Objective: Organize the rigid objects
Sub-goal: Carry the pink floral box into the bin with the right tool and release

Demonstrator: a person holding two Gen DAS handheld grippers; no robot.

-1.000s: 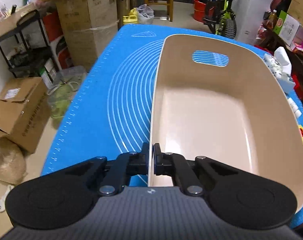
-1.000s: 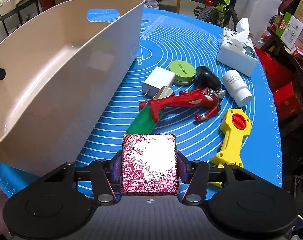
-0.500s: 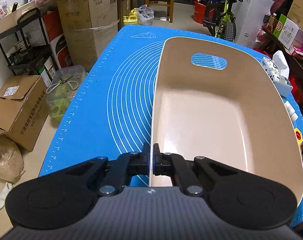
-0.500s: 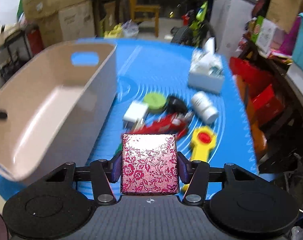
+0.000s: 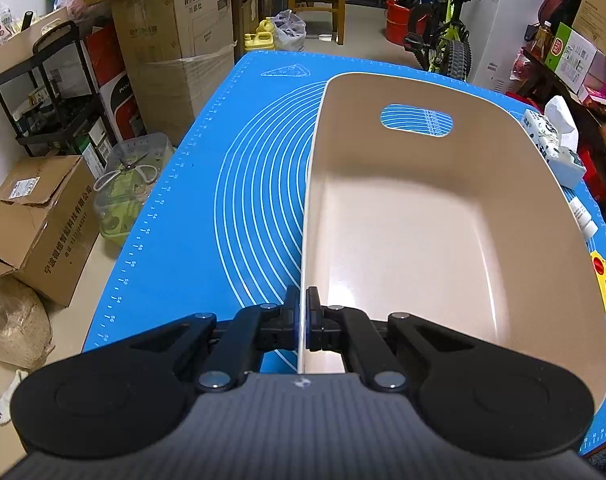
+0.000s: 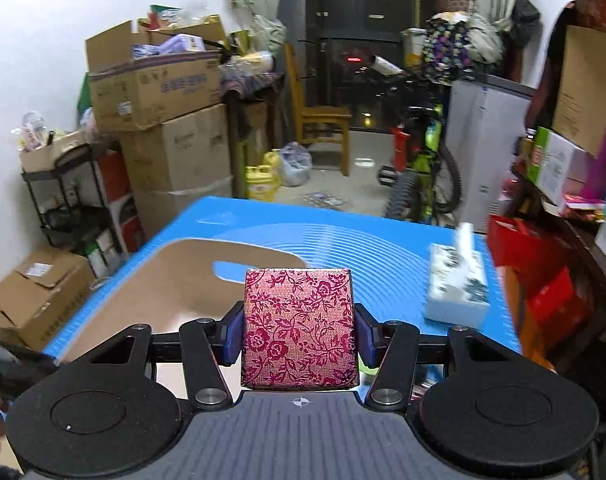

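Note:
A beige plastic bin [image 5: 435,236] with a handle slot stands on the blue mat [image 5: 231,200], nothing inside it. My left gripper [image 5: 302,312] is shut on the bin's near left rim, one finger inside and one outside. In the right wrist view, my right gripper [image 6: 299,332] is shut on a small box [image 6: 299,328] covered in pink floral brocade, held high above the mat. The bin [image 6: 151,304] lies below and to the left of that box. The other small objects on the mat are hidden under the right gripper.
A tissue box [image 6: 459,284] stands on the mat's right side. A white bottle [image 5: 581,216] and a yellow toy [image 5: 601,280] lie just beyond the bin's right wall. Cardboard boxes [image 5: 175,36], a black shelf rack [image 5: 51,92], a chair and a bicycle crowd the floor around the table.
My right gripper rose with the floral box and tilted upward, so the view swung from the toys on the mat to the far room. The left gripper stayed clamped on the bin rim.

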